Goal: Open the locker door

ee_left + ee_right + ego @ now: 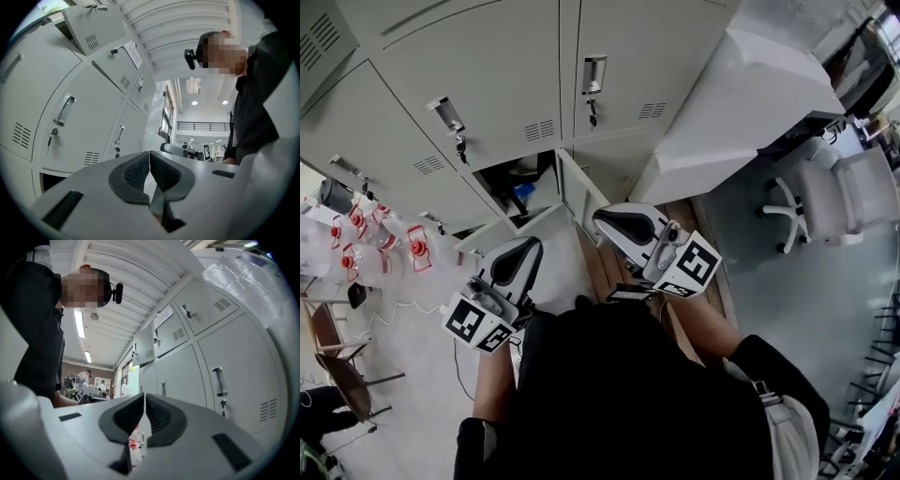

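Looking down through the head view, I have the bank of lockers ahead: pale grey sheet metal, flat panels with louvred vents and bright recessed handles, with small keys hanging below them. One lower compartment stands open, and its locker door is swung out toward me, nearly edge-on, just beyond both grippers. The inside is dark. A blue thing sits in it (possibly a bag, though I can't say from this angle).

Off to the left is a cluster of clear plastic bottles with red caps.

The left gripper has a smooth grey shell and black ribbed pads. In the left gripper view its tips meet with nothing between them. The right gripper is the same: in the right gripper view its jaws are closed tip to tip and hold nothing. Both point at the locker fronts, apart from the open door.
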The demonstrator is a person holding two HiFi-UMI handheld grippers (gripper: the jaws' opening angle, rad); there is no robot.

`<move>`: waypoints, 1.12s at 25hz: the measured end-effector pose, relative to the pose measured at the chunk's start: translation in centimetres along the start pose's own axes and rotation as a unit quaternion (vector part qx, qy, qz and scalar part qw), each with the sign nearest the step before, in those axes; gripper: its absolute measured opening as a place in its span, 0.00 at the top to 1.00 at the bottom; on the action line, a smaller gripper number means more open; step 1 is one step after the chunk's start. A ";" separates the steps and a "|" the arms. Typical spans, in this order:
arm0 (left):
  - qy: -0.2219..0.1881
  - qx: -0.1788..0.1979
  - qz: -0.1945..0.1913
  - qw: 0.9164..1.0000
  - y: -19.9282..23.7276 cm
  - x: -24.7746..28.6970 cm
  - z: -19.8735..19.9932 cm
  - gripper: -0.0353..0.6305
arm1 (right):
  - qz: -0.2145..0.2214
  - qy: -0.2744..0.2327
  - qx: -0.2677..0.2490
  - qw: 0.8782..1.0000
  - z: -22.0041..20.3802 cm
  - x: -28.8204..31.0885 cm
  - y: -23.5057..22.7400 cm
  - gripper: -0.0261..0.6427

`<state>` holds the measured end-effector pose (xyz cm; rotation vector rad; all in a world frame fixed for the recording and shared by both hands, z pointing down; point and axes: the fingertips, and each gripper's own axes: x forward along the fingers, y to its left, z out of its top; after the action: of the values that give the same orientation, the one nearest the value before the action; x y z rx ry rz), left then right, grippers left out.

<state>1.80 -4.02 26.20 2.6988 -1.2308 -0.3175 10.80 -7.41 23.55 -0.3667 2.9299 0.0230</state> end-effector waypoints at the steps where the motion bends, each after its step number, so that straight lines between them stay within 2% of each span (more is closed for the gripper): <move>1: 0.002 -0.001 -0.004 1.000 -0.3 0.1 0.0 0.92 | 0.008 0.000 0.003 1.000 0.0 0.1 0.7 0.93; 7: 0.011 0.018 -0.026 0.999 -2.6 0.5 0.1 0.92 | 0.009 0.021 -0.003 1.000 -0.7 0.4 2.9 0.94; 14: 0.034 0.043 -0.021 0.998 -3.3 0.5 -1.3 0.92 | 0.002 0.019 0.004 1.000 -0.6 -0.5 3.7 0.94; 19: 0.046 0.024 -0.028 0.998 -3.4 0.7 -2.8 0.92 | -0.008 0.038 0.024 0.999 -1.8 -1.2 3.3 0.94; 24: 0.054 0.029 -0.032 0.998 -2.9 0.7 -2.8 0.92 | -0.034 0.033 0.024 0.999 -2.2 -1.7 2.0 0.94; 28: 0.057 0.027 -0.029 0.998 -2.5 0.9 -3.0 0.92 | -0.019 0.044 0.032 0.998 -3.2 -1.9 2.0 0.94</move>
<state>4.94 -2.93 28.44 2.7590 -1.1456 -0.1368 11.52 -5.18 27.03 -0.4245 3.0018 -0.0935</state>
